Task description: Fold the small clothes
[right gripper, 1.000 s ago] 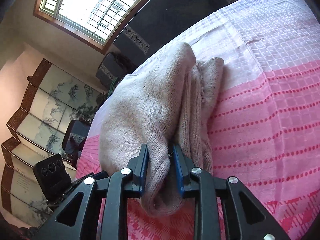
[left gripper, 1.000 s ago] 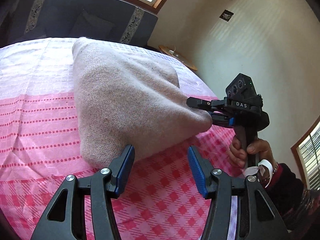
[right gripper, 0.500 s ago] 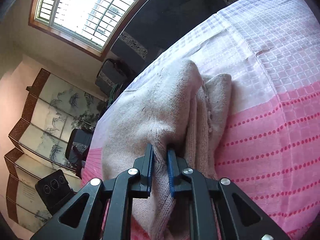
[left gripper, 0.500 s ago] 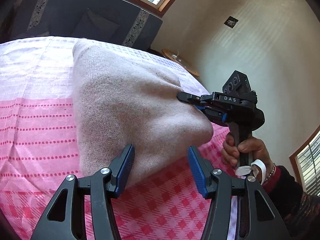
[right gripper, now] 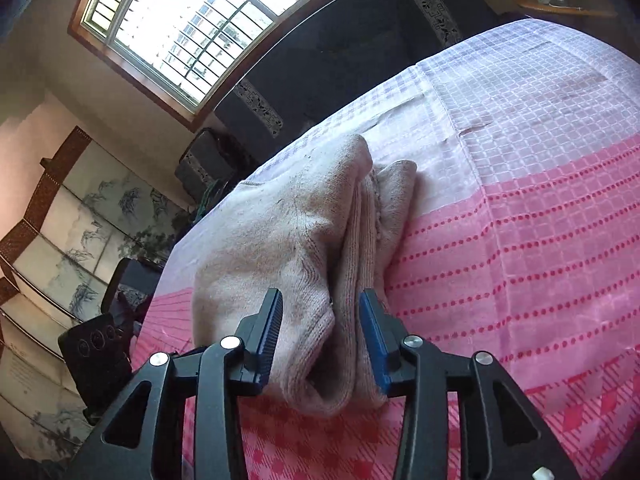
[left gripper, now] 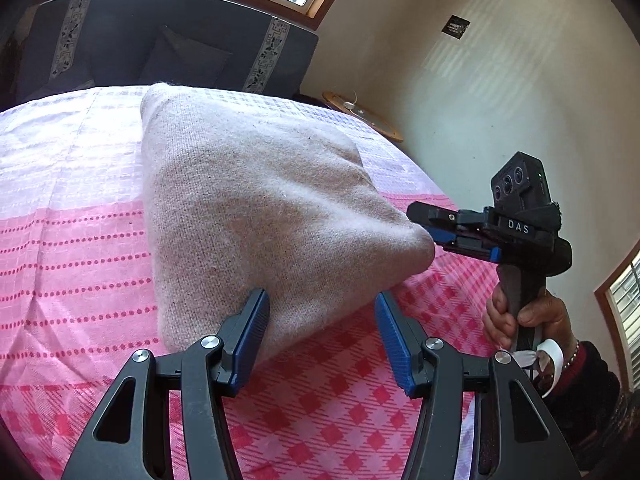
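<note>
The left gripper [left gripper: 322, 336] is black plastic with silver screws and ribbed blue pads on its fingers [left gripper: 251, 334]. The right gripper [left gripper: 430, 224], marked "DAS", carries a three-lens camera block. The hand [left gripper: 524, 320] wears a dark sleeve [left gripper: 584, 376], a beaded bracelet [left gripper: 573, 354] and a white strap.

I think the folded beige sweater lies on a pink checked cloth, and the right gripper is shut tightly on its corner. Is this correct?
Not quite. The beige sweater does lie on the pink checked cloth, but the right gripper is not shut tight: the right wrist view shows its jaws have just opened, the corner loose between them.
</note>
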Motion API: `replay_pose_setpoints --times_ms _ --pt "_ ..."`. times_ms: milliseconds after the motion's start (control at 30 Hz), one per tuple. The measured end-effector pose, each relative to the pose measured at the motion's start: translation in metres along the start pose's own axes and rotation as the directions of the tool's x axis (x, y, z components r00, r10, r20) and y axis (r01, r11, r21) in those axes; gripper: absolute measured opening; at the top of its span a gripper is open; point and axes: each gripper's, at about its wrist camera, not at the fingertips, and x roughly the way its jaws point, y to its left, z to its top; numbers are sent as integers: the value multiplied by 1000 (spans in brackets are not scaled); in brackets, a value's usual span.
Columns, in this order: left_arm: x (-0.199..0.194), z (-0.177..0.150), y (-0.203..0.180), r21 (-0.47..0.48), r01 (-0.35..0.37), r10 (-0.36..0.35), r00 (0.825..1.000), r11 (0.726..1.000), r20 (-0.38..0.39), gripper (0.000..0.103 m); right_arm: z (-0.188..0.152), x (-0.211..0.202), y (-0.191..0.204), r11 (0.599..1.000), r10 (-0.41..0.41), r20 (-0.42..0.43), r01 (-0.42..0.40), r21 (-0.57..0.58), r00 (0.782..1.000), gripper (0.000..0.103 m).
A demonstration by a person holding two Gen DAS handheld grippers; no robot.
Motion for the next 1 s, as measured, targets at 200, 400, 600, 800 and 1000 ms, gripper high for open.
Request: replay_pose_setpoints --times_ms 200,400,600,800,1000 --pt "2 -5 -11 23 -50 50 999 998 3 56 -36 13 -2 985 -153 -45 149 -87 987 31" --pt "-1 -7 -24 40 -125 125 992 991 20 56 -38 11 -3 984 -159 -46 154 -92 986 32" --pt "-8 -13 -41 117 -268 262 963 956 66 56 -41 -2 -2 989 -130 14 131 -75 991 43" --pt "-18 -15 -43 130 -359 348 932 924 105 56 -50 -26 2 994 -95 115 100 -34 989 54" --pt "-21 -14 -41 129 -447 431 893 885 133 57 -54 -35 12 992 -114 158 122 -42 981 65"
